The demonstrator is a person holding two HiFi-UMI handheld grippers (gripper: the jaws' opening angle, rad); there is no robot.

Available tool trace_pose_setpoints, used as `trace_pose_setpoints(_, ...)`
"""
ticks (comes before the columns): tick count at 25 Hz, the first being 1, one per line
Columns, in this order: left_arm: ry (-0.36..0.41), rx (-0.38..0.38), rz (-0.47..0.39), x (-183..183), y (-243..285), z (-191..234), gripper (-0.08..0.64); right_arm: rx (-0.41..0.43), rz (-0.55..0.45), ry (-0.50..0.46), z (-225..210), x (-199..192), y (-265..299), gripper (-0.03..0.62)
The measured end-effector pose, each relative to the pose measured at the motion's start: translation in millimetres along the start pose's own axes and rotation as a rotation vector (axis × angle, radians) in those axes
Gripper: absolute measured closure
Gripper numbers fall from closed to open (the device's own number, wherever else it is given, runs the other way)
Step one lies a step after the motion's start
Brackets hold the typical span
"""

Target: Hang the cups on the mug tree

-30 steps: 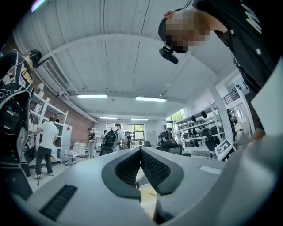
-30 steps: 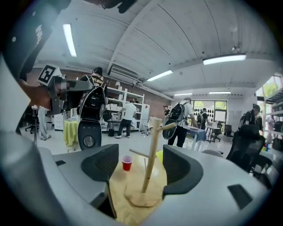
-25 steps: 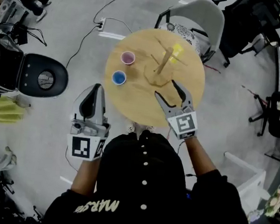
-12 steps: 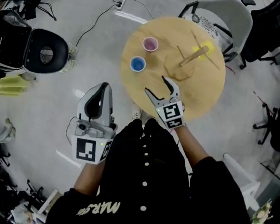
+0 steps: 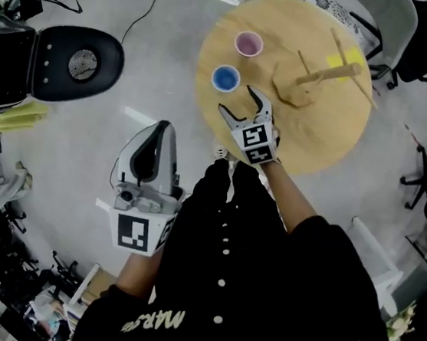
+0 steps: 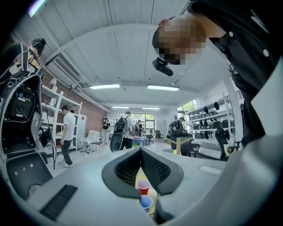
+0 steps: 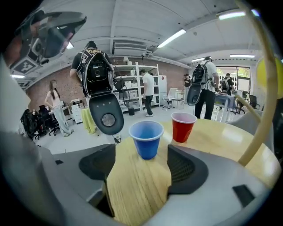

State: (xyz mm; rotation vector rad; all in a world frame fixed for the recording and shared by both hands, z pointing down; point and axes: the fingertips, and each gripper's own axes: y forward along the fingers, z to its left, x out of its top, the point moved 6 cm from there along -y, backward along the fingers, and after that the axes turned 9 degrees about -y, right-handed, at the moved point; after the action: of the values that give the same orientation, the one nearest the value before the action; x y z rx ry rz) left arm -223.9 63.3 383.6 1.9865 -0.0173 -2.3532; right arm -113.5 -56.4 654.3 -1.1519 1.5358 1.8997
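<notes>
A round wooden table (image 5: 333, 142) carries a blue cup (image 5: 225, 78), a red cup (image 5: 248, 43) and a wooden mug tree (image 5: 316, 78) with a yellow cup (image 5: 339, 62) on one peg. My right gripper (image 5: 236, 101) is over the table's near edge, just short of the blue cup (image 7: 147, 137). It is open, its jaws have just been opening, and nothing is between them. The red cup (image 7: 182, 126) stands behind and to the right. My left gripper (image 5: 154, 134) hangs shut over the floor, left of the table, empty. Both cups (image 6: 143, 187) show past its jaws.
A black office chair (image 5: 72, 64) stands on the floor left of the table, and a grey chair (image 5: 394, 18) behind it. Cables run across the floor at the top. Several people and shelving (image 7: 146, 95) are in the room behind.
My right gripper has come down and leftward across the table to the blue cup, and its jaws stand wider. The left gripper has sunk a little beside the table.
</notes>
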Motion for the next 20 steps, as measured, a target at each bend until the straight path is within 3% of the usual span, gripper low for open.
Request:
trace_pose_setpoints(6, -0.018, 0.008, 0.038, -20, 6, 11, 0.566, -0.031, 0.037, 0.022, -9, -9, 38, 0.217)
trace_pose_setpoints(13, -0.031, 0.008, 0.064, -35, 7, 22, 0.566, -0.032, 0.033, -0.027, -11, -4, 68, 0.196)
trace_pose_setpoints(16, -0.032, 0.01, 0.068, -35, 7, 27, 0.566, -0.049, 0.023, -0.038, -13, 3, 73, 0.287)
trace_pose_setpoints(20, -0.03, 0.01, 0.067, -38, 5, 27, 0.566, -0.05, 0.011, -0.033, -12, 2, 73, 0.295)
